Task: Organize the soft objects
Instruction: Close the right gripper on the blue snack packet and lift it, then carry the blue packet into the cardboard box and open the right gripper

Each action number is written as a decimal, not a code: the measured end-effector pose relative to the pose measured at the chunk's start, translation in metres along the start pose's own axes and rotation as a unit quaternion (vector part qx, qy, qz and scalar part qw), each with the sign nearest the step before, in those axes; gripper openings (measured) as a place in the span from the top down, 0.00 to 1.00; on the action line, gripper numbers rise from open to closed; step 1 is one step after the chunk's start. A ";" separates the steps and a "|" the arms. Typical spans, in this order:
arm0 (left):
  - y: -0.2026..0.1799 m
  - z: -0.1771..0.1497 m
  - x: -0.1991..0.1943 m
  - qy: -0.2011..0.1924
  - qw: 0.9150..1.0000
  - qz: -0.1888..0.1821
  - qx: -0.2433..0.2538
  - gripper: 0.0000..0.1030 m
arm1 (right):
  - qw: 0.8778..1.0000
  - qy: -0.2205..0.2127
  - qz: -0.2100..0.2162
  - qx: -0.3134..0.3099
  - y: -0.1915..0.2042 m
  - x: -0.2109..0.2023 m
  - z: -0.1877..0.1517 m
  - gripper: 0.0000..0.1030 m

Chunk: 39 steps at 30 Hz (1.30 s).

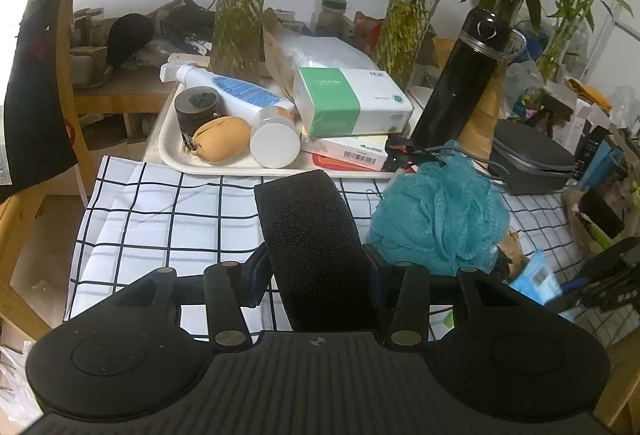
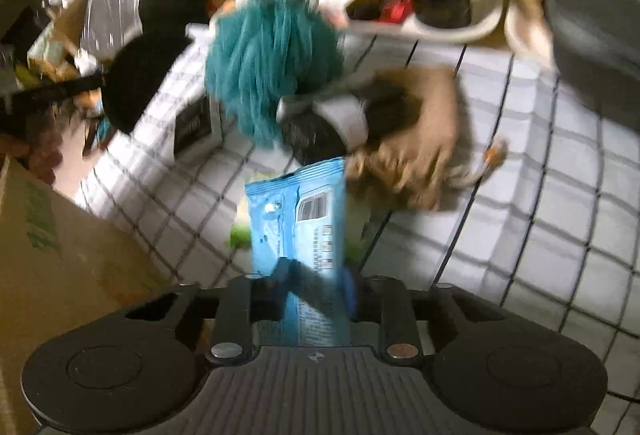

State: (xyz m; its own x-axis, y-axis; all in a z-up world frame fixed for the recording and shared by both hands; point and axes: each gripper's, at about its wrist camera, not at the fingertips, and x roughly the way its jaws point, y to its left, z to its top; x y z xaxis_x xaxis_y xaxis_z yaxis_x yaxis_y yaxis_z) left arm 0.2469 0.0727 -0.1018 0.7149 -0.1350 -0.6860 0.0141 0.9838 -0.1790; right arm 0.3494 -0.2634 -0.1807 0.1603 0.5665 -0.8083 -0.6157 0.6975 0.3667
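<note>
My left gripper [image 1: 318,269] is shut on a black foam sponge [image 1: 304,219], held above the checked cloth [image 1: 160,219]. A teal mesh bath pouf [image 1: 436,211] lies just to the right of it. In the blurred right wrist view, my right gripper [image 2: 316,283] is shut on a light blue plastic packet [image 2: 300,211] that sticks out forward from between its fingers. Beyond the packet lie the pouf [image 2: 272,67] and a brown furry item [image 2: 416,139] with a black and white thing on it. The sponge [image 2: 136,83] shows at the left.
A white tray [image 1: 168,151] behind the cloth holds bottles, a tan pouch and a green tissue box [image 1: 348,103]. A black flask [image 1: 460,83], glass vases with plants and a grey case [image 1: 532,163] stand behind. A cardboard box [image 2: 52,255] sits at the table's left edge.
</note>
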 end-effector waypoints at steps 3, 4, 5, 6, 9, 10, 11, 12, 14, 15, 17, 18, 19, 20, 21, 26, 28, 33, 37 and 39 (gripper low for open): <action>0.000 0.000 0.001 0.001 1.000 0.000 -0.002 0.55 | 0.999 -0.041 -0.002 0.005 0.002 -0.015 0.002 0.84; 0.000 0.001 0.000 -0.001 1.000 0.000 -0.002 0.55 | 0.999 -0.052 -0.005 0.003 0.003 -0.018 0.002 0.85; -0.001 0.001 -0.001 -0.004 1.000 -0.001 0.000 0.55 | 0.998 -0.062 -0.005 0.002 0.004 -0.023 0.001 0.85; -0.002 0.001 -0.002 -0.007 1.000 -0.001 0.001 0.55 | 0.997 -0.071 -0.007 0.001 0.005 -0.026 0.001 0.86; -0.003 0.002 -0.005 -0.013 1.000 -0.001 0.004 0.55 | 0.995 -0.097 -0.018 0.004 0.004 -0.040 0.000 0.86; -0.003 0.002 -0.006 -0.015 1.000 -0.002 0.004 0.55 | 0.994 -0.107 -0.024 0.007 0.004 -0.045 0.000 0.86; -0.003 0.002 -0.006 -0.016 1.000 -0.001 0.004 0.55 | 0.992 -0.118 -0.030 0.010 0.003 -0.051 0.000 0.86; -0.003 0.002 -0.007 -0.018 1.000 -0.001 0.005 0.55 | 0.991 -0.128 -0.039 0.014 0.003 -0.056 0.001 0.86; -0.003 0.002 -0.009 -0.020 1.000 0.001 0.005 0.55 | 0.986 -0.150 -0.064 0.019 0.004 -0.065 0.003 0.86; -0.003 0.002 -0.011 -0.022 1.000 0.002 0.005 0.55 | 0.984 -0.160 -0.074 0.024 0.003 -0.069 0.004 0.86; -0.002 0.003 -0.014 -0.027 1.000 0.003 0.004 0.55 | 0.979 -0.180 -0.089 0.027 0.005 -0.077 0.005 0.86; -0.002 0.003 -0.016 -0.029 1.000 0.004 0.002 0.55 | 0.977 -0.186 -0.096 0.027 0.006 -0.080 0.006 0.86; -0.001 0.003 -0.019 -0.033 0.999 0.004 -0.001 0.55 | 0.976 -0.192 -0.103 0.024 0.009 -0.083 0.006 0.86; -0.001 0.004 -0.021 -0.037 0.999 0.003 -0.003 0.55 | 0.974 -0.199 -0.108 0.021 0.012 -0.087 0.007 0.86; -0.001 0.004 -0.024 -0.041 0.999 0.003 -0.006 0.55 | 0.972 -0.203 -0.112 0.020 0.015 -0.089 0.007 0.86; -0.002 0.006 -0.037 -0.063 0.998 0.000 -0.020 0.55 | 0.966 -0.218 -0.139 0.008 0.030 -0.097 0.003 0.86; -0.005 0.006 -0.042 -0.074 0.997 0.004 -0.012 0.55 | 0.962 -0.228 -0.150 0.009 0.034 -0.102 0.000 0.86; -0.015 0.011 -0.057 -0.102 0.994 0.034 0.023 0.55 | 0.950 -0.269 -0.160 0.020 0.041 -0.126 -0.010 0.86; -0.022 0.015 -0.080 -0.128 0.991 0.023 0.022 0.55 | 0.941 -0.300 -0.151 0.036 0.046 -0.145 -0.019 0.86; -0.027 0.012 -0.088 -0.130 0.991 0.014 0.021 0.55 | 0.939 -0.311 -0.143 0.041 0.049 -0.153 -0.023 0.86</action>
State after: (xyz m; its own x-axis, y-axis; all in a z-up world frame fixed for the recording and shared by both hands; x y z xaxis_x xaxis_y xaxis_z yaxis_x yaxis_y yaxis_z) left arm 0.1923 0.0594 -0.0278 0.8717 -0.0784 -0.4838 0.0176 0.9915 -0.1289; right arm 0.2768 -0.3256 -0.0498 0.7449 0.4794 -0.4639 -0.4215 0.8772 0.2298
